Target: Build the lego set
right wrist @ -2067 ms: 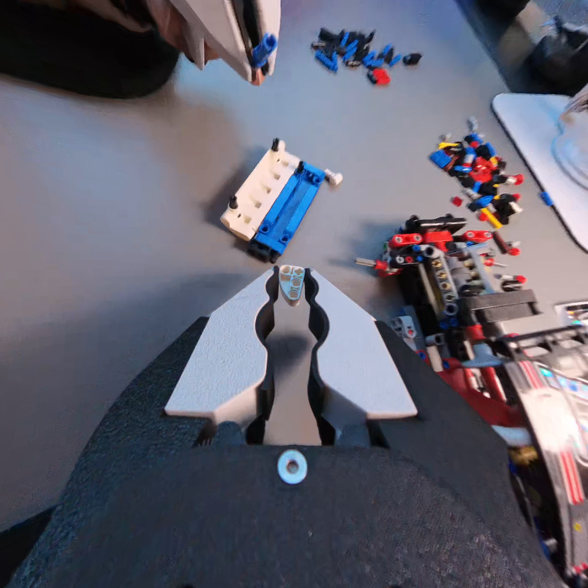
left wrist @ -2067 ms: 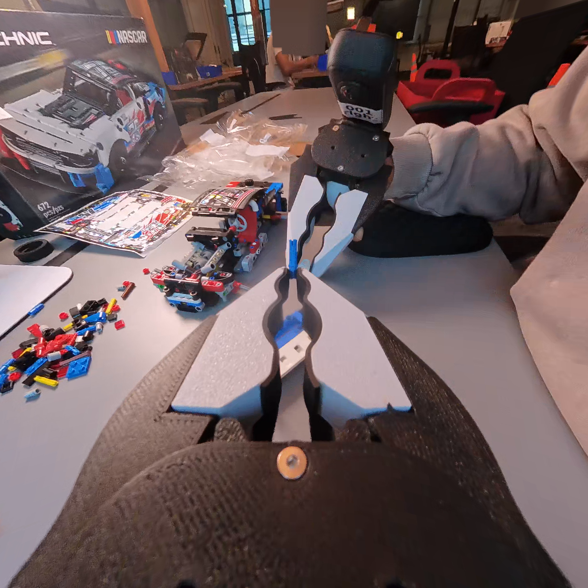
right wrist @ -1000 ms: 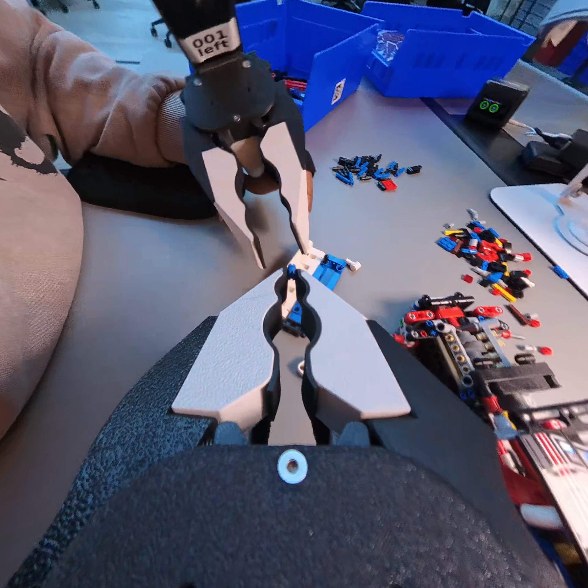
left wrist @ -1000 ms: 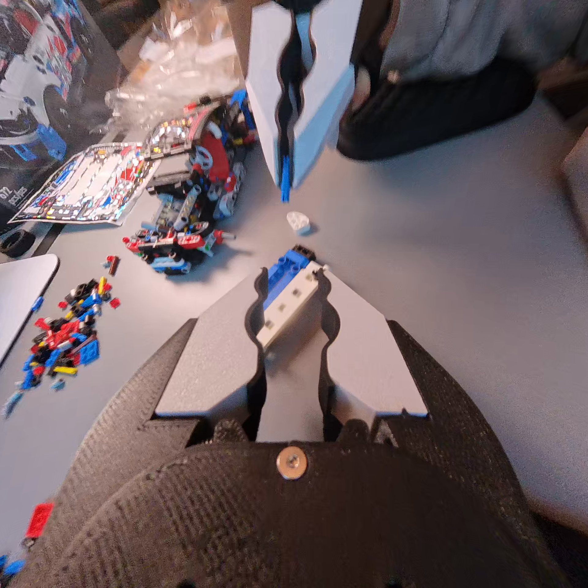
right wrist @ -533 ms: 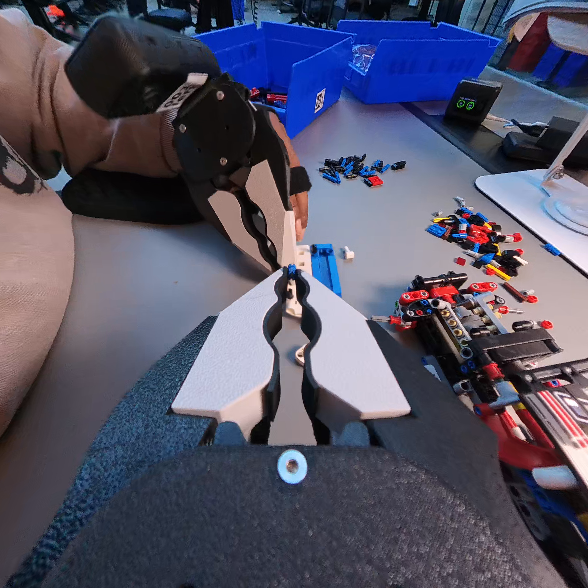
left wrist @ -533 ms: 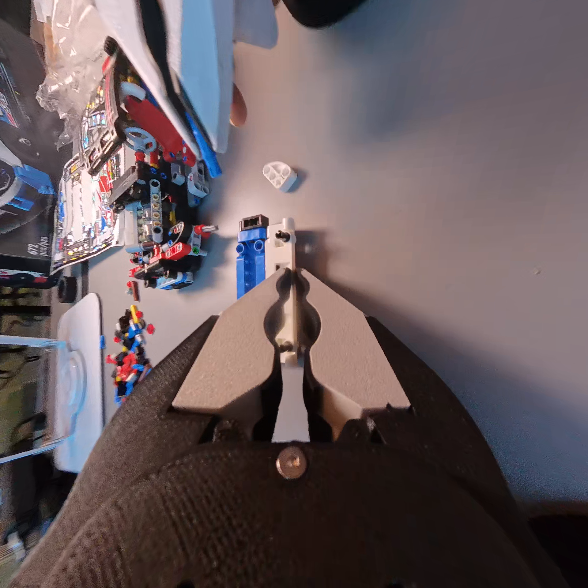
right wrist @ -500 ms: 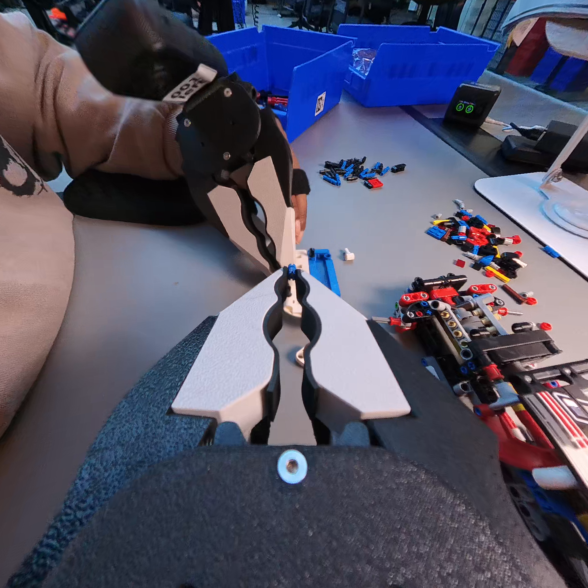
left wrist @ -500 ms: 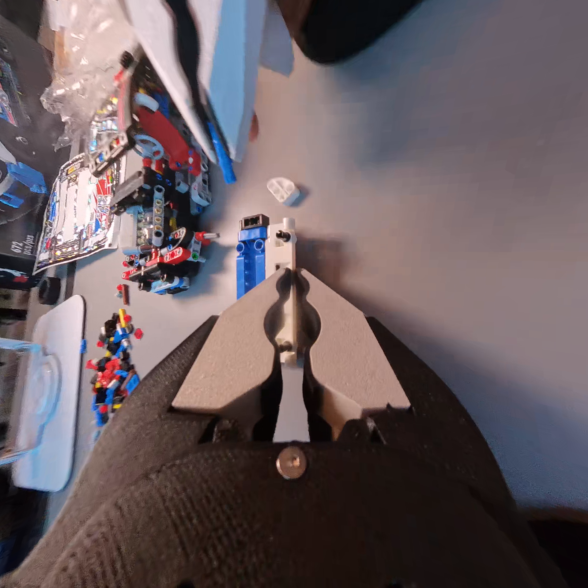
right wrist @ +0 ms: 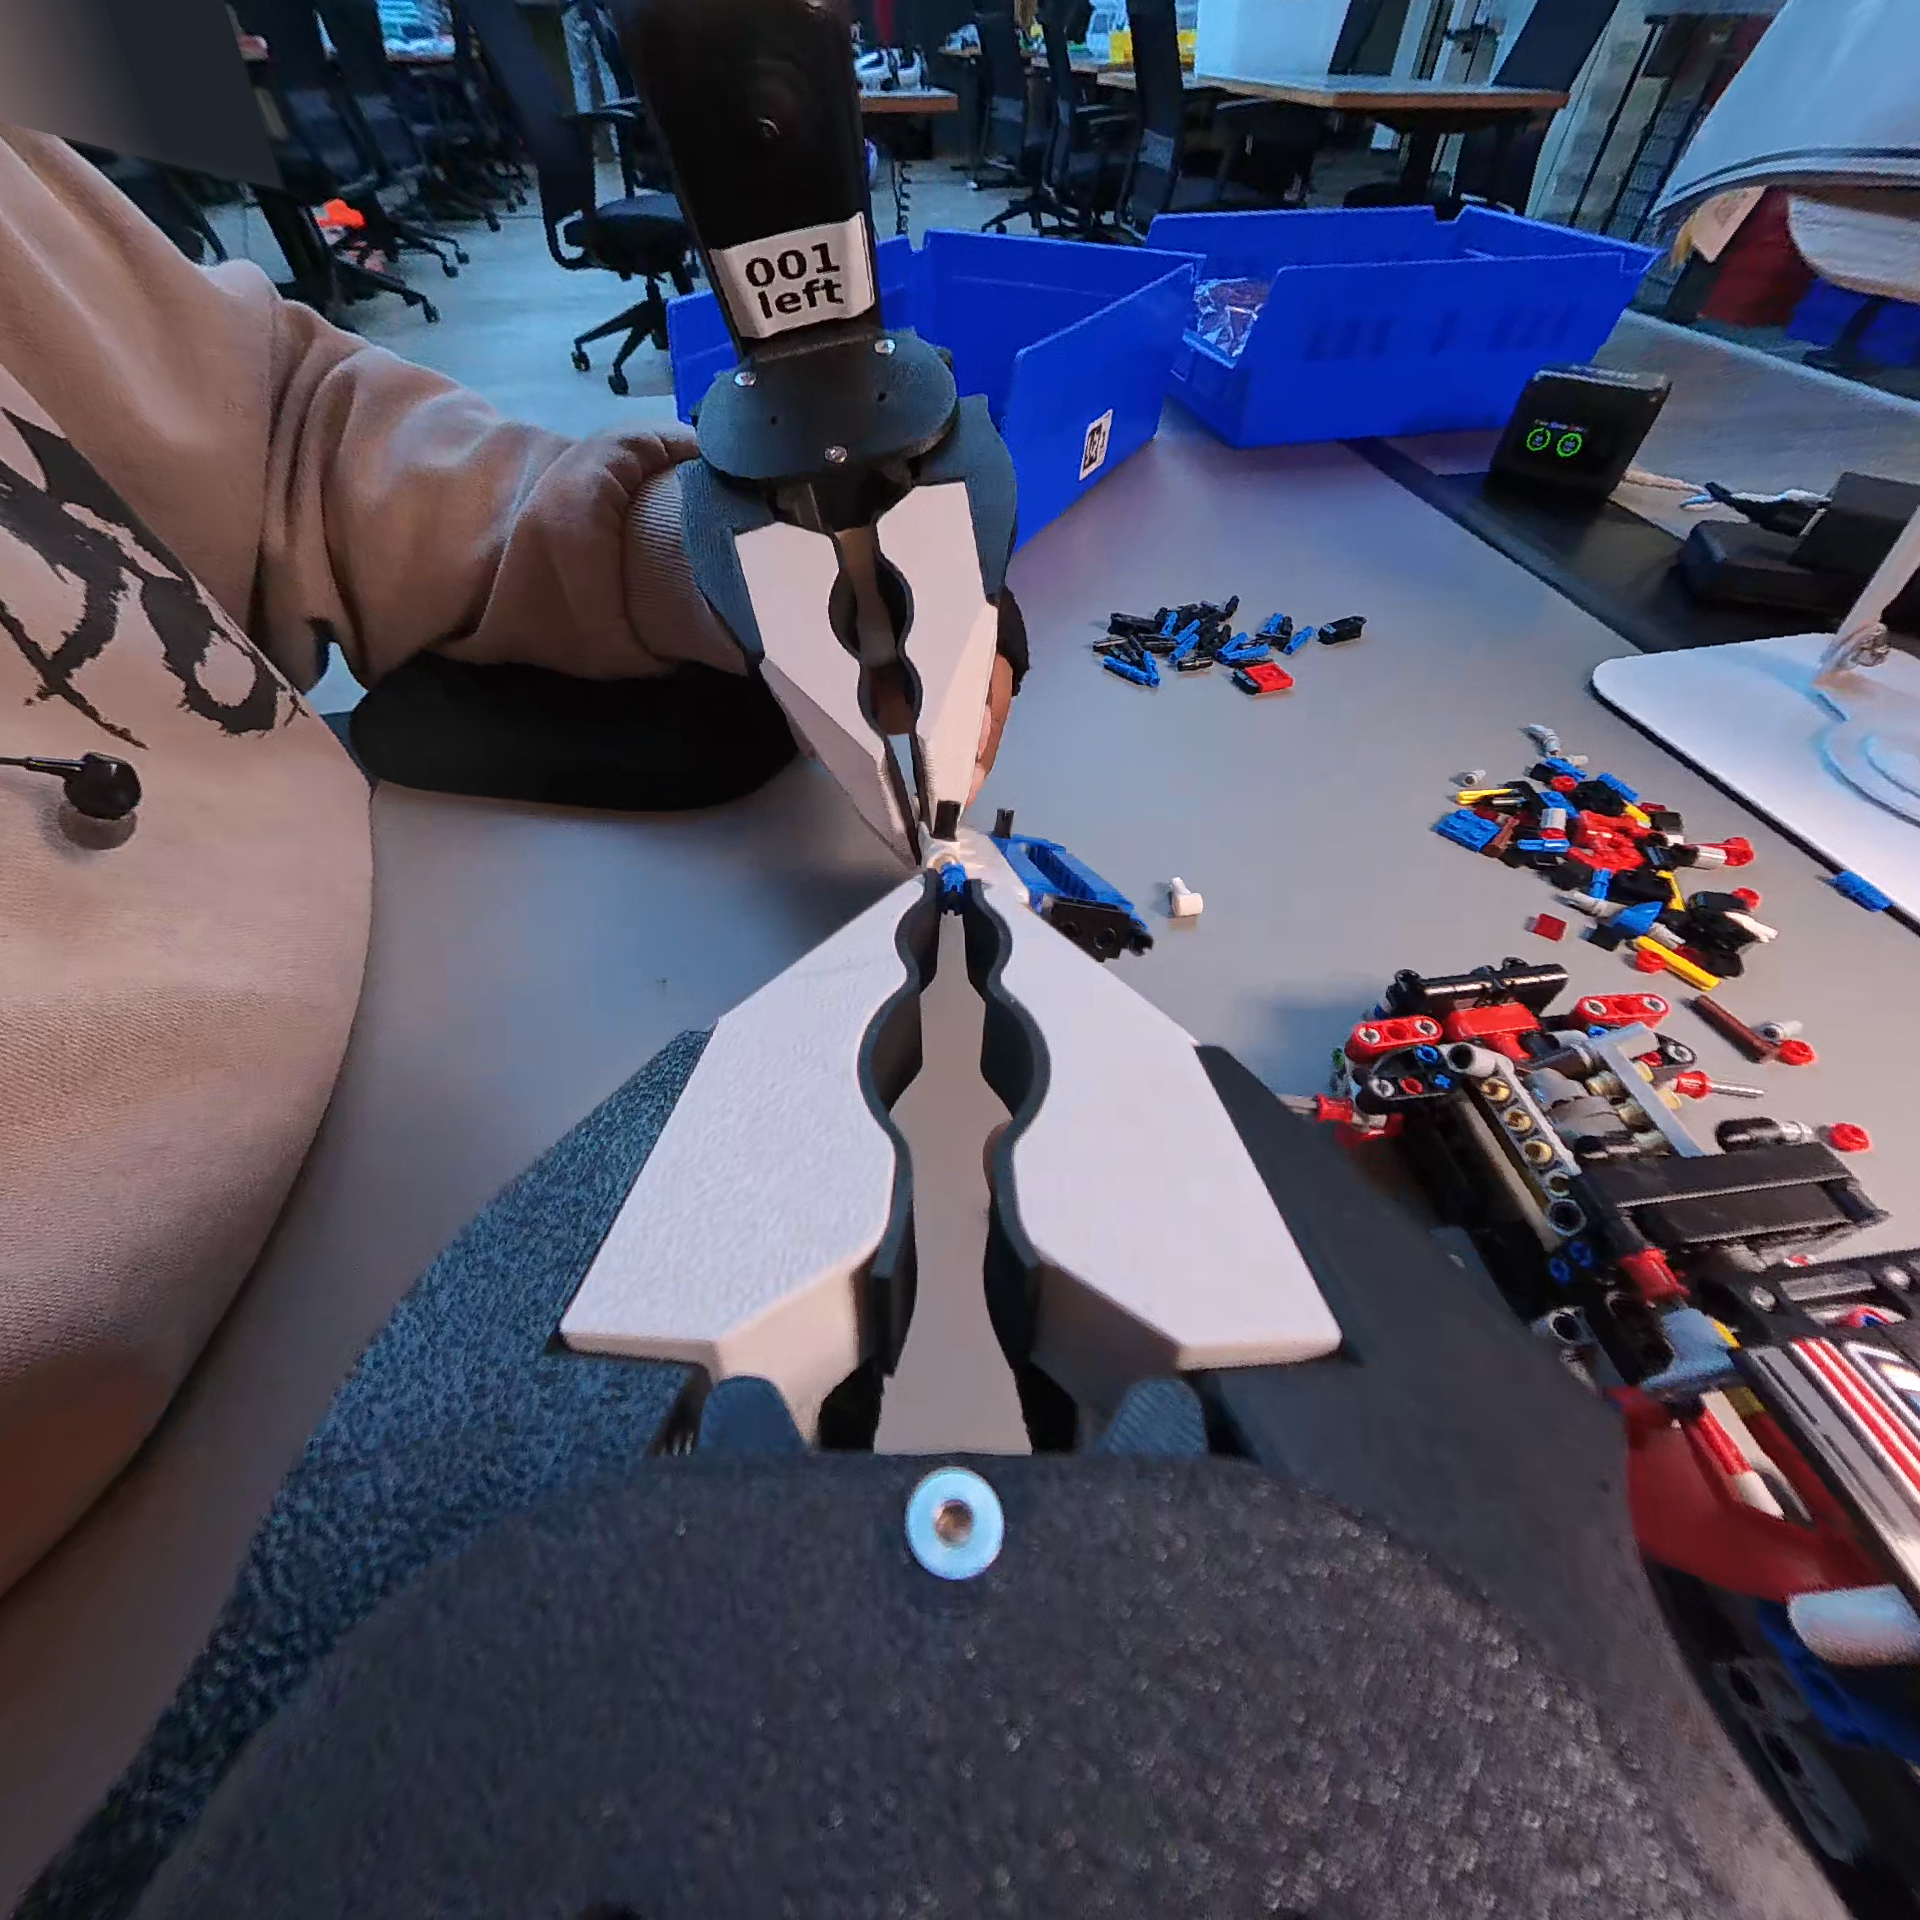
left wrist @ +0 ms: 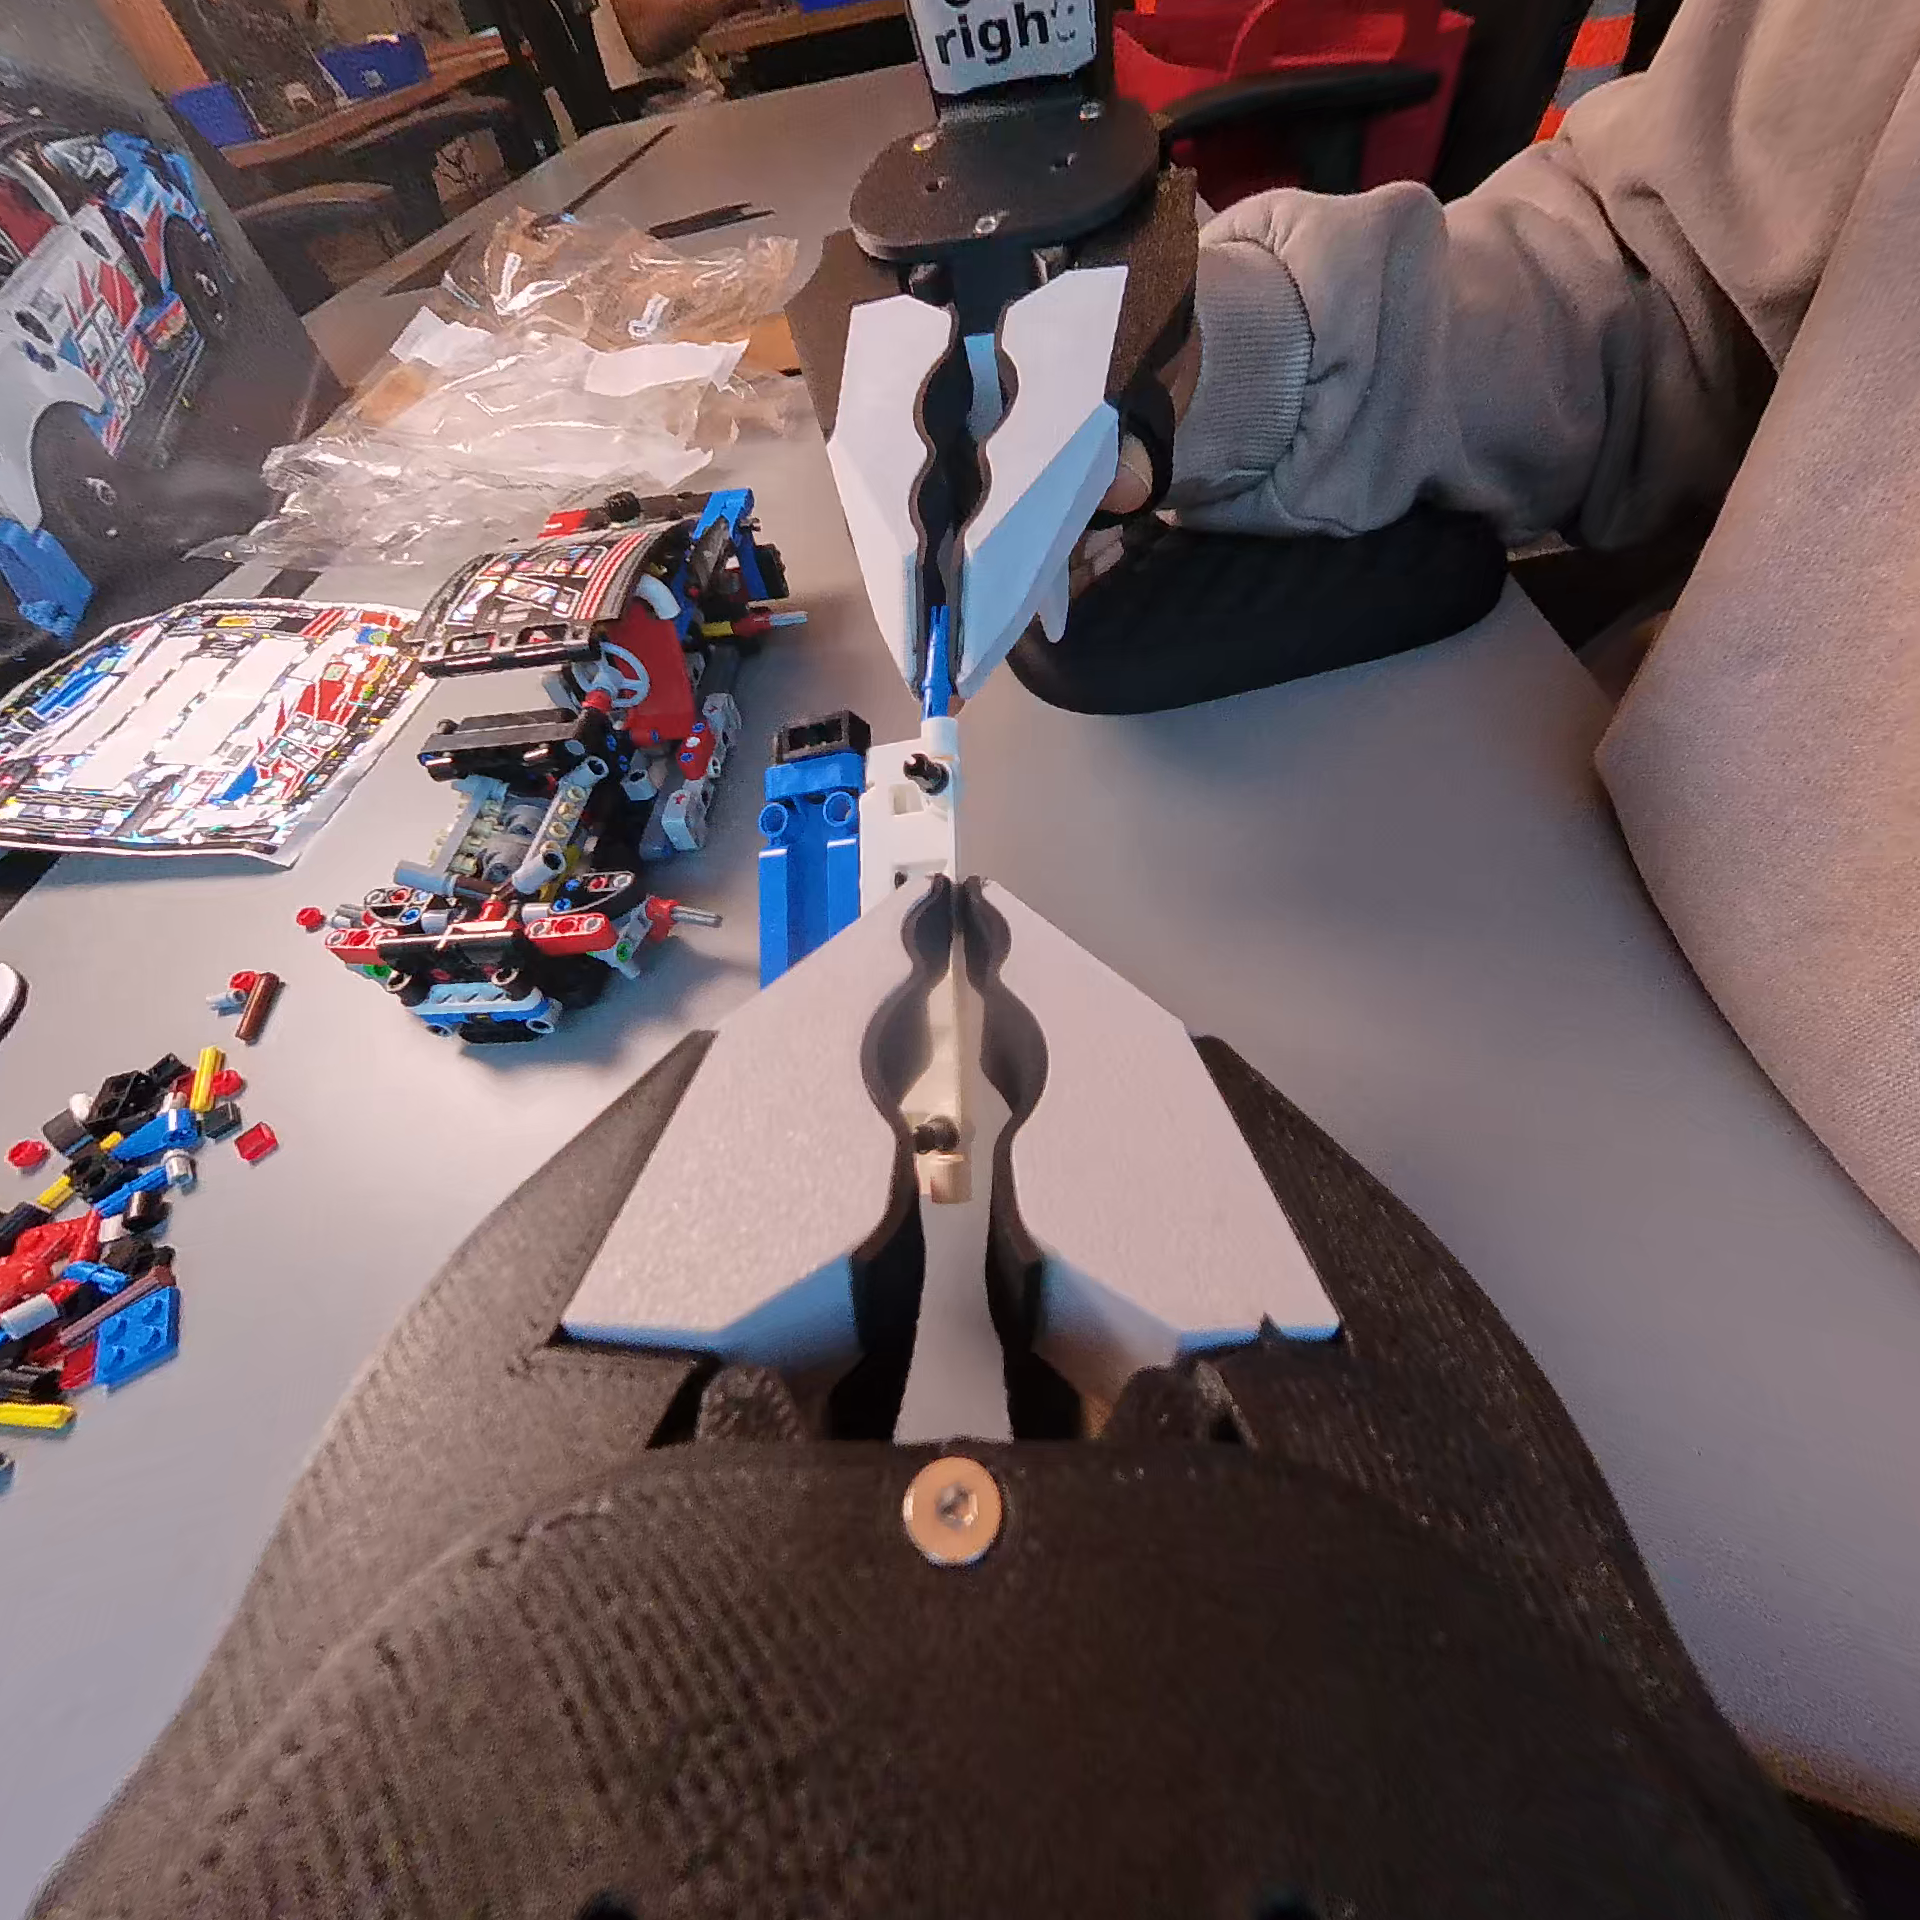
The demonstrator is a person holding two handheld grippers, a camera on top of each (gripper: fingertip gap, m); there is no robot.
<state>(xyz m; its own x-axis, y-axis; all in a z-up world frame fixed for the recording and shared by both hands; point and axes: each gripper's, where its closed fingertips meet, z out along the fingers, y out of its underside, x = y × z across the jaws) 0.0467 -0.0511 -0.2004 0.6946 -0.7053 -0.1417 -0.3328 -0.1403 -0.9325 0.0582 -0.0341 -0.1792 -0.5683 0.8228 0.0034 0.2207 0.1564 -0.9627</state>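
Note:
My left gripper (left wrist: 954, 883) is shut on the white edge of a white-and-blue panel assembly (left wrist: 831, 831), holding it on edge just above the table. It shows in the right wrist view (right wrist: 1070, 888) too. My right gripper (right wrist: 951, 891) is shut on a small blue pin (right wrist: 948, 883) and comes in from the far side (left wrist: 935, 681). The pin (left wrist: 935, 655) touches the top corner of the white panel. The half-built car chassis (left wrist: 540, 790) lies left of the panel, on the right in the right wrist view (right wrist: 1621, 1143).
A heap of loose pieces (left wrist: 94, 1247) lies at the left, with a sticker sheet (left wrist: 187, 717), plastic bags (left wrist: 520, 384) and the set box (left wrist: 83, 260) behind. Blue bins (right wrist: 1382, 312), a pile of dark pins (right wrist: 1216, 639), a small white piece (right wrist: 1182, 896) and a white stand base (right wrist: 1766, 727) show. The grippers are tip to tip, or close to it.
My left gripper closed on the panel assembly, lifted it and turned it on edge. My right gripper dropped the small white piece earlier and brought the blue pin to the panel's corner.

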